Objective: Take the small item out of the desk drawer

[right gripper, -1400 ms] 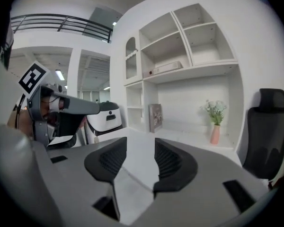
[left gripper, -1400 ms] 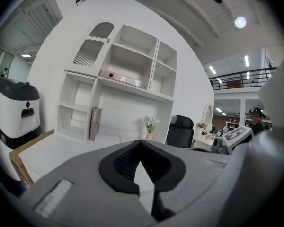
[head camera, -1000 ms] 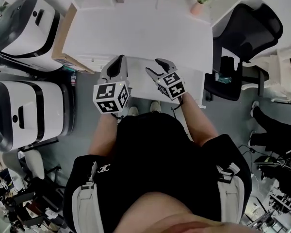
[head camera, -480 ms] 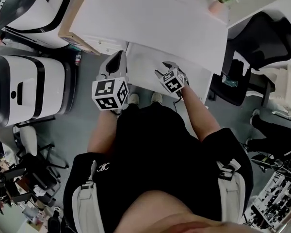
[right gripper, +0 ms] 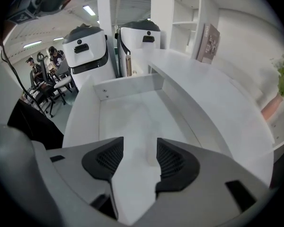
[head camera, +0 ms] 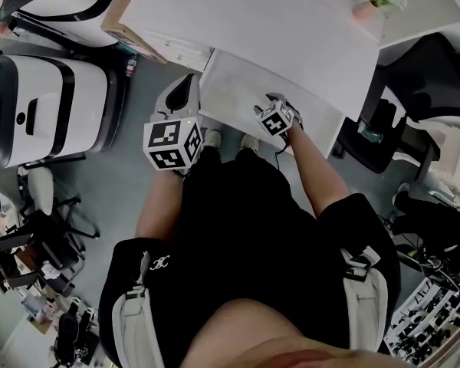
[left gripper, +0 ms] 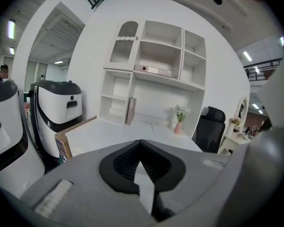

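Observation:
The white desk drawer [head camera: 241,90] stands pulled out from under the white desk [head camera: 276,29]. In the right gripper view its pale floor [right gripper: 132,117] looks bare, apart from a faint pale shape between the jaws that I cannot make out. My right gripper [head camera: 278,101] hangs over the drawer's near right part, open [right gripper: 139,148], with nothing between its pads. My left gripper [head camera: 188,87] is at the drawer's left front corner. It is shut [left gripper: 141,143] and empty, pointing over the desk top.
Two big white machines [head camera: 38,113] stand on the floor at the left, next to a cardboard box [head camera: 149,41]. A black office chair [head camera: 433,75] is at the right. A pink plant pot [head camera: 368,8] and shelves [left gripper: 151,70] are at the desk's back.
My right gripper has moved forward and down over the open drawer. The left gripper has stayed by the drawer's left corner. The head view has shifted.

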Tool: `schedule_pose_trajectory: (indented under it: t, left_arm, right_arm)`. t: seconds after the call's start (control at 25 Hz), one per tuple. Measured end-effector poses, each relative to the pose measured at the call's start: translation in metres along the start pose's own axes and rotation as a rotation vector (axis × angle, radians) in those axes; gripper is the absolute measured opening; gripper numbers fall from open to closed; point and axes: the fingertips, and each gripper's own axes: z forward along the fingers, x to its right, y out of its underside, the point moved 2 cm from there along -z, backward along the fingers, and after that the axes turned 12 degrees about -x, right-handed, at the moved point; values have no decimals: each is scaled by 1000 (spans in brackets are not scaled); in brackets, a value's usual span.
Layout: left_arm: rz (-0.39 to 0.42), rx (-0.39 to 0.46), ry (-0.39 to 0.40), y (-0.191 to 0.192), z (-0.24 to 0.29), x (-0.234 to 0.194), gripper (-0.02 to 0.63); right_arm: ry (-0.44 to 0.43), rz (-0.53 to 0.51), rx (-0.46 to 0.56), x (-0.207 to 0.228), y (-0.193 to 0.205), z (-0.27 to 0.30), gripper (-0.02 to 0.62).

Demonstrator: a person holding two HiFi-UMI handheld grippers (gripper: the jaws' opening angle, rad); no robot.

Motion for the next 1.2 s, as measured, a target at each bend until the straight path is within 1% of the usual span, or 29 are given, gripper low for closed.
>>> schedule_pose_trajectory:
  t: [0.12, 0.28, 0.48, 0.68, 0.88, 1.0, 1.12, 1.2]
  left_arm:
    - [-9, -8, -22, 5, -2, -3, 15]
    - [-17, -21, -44, 13, -7, -6, 15]
    - [-21, -27, -62, 22, -9, -7, 15]
    - [-46, -27, -84, 28, -9, -9, 15]
    - [-66, -47, -95, 41, -7, -14, 15]
    - [-72, -63, -97, 47, -4, -13, 15]
    - [-68, -70, -88, 49, 0, -9, 15]
    - [-58, -72, -82, 49, 1, -6, 15]
  right_arm:
    - [33, 0, -29, 10, 4, 12, 218]
    - [32, 29, -52, 16, 7, 21, 218]
    - [44, 90, -48, 25, 8, 30, 218]
    - [69, 92, -60, 30, 9, 46, 216]
    - [38, 153, -86, 31, 7, 61, 216]
    - [21, 160, -91, 32, 7, 66, 210]
    - [15, 177, -111, 33, 13, 71, 187]
    - [17, 194, -105, 35, 15, 73, 172]
